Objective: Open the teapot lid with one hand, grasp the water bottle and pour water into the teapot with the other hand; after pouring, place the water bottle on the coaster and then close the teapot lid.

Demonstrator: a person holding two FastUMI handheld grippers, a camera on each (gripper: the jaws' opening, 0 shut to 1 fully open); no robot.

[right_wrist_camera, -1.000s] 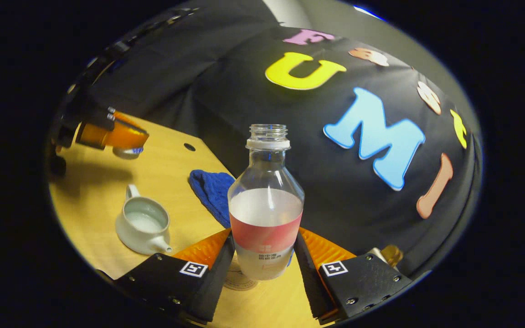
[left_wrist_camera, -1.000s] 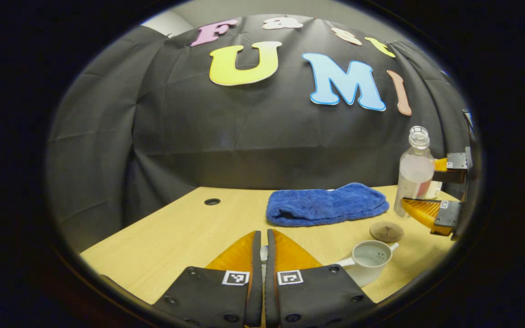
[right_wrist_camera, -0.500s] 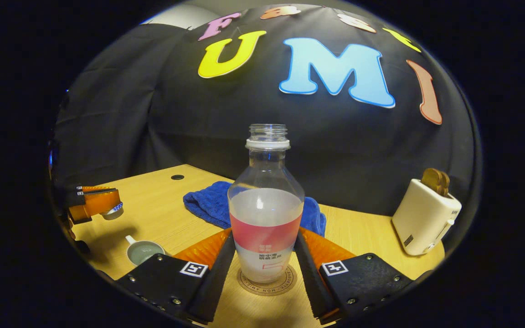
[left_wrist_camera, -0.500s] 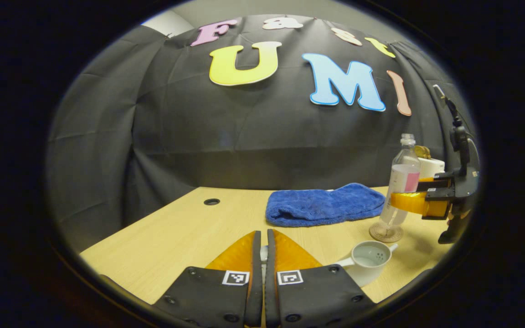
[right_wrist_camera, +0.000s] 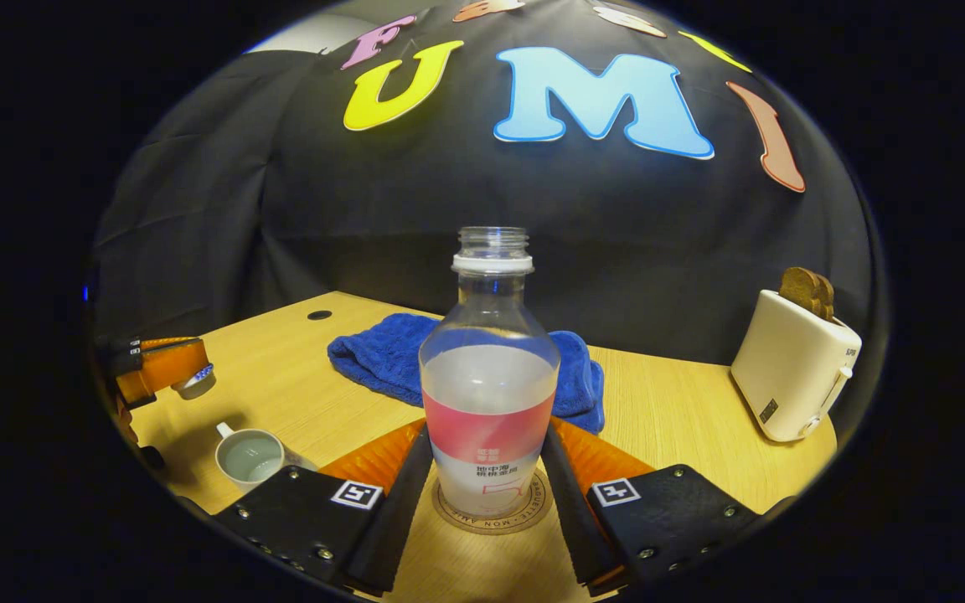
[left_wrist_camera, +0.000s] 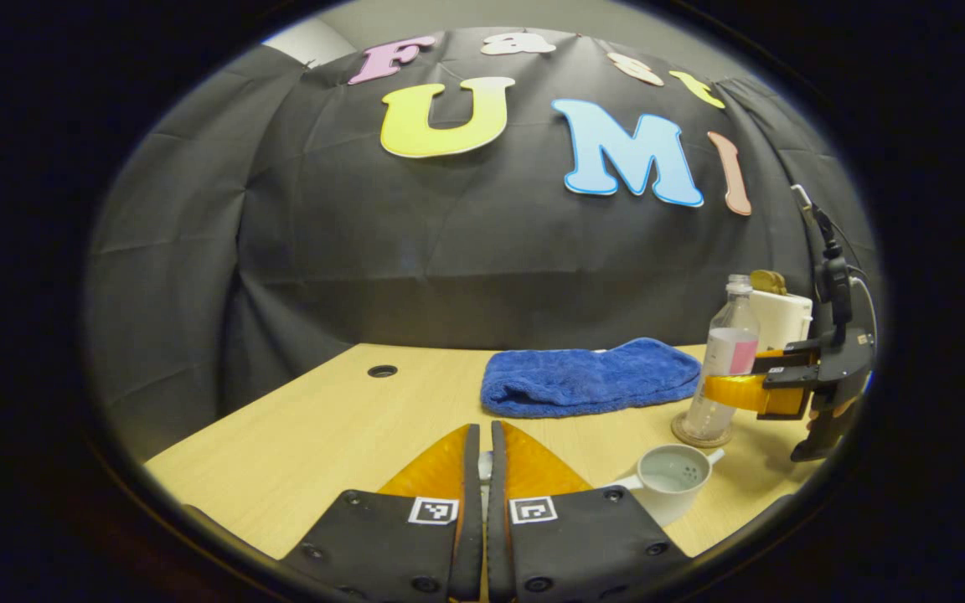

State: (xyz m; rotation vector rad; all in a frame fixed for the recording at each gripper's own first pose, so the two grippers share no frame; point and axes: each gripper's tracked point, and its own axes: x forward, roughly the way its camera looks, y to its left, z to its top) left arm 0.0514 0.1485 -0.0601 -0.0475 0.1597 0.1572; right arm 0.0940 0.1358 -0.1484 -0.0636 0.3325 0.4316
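Water bottle (right_wrist_camera: pixel 489 394) upright on coaster (right_wrist_camera: pixel 492 512), mouth up, right tool (right_wrist_camera: pixel 482 469) gripping.

Left gripper (left_wrist_camera: pixel 482 469): dark finger mounts, screw heads, square black-and-white tags. Right gripper (right_wrist_camera: pixel 487 490): same build; black cable along its body.

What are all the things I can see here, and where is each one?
water bottle: one, clear with a pink label, upright on the coaster
coaster: one, brown, round, under the bottle
teapot: one, white, open, on the table's left
teapot lid: one, white, held above the table
towel: one, blue, behind the bottle
toaster: one, cream, far right
table: one, light wood
right gripper: one, fingers on the bottle
left gripper: one, holding the lid
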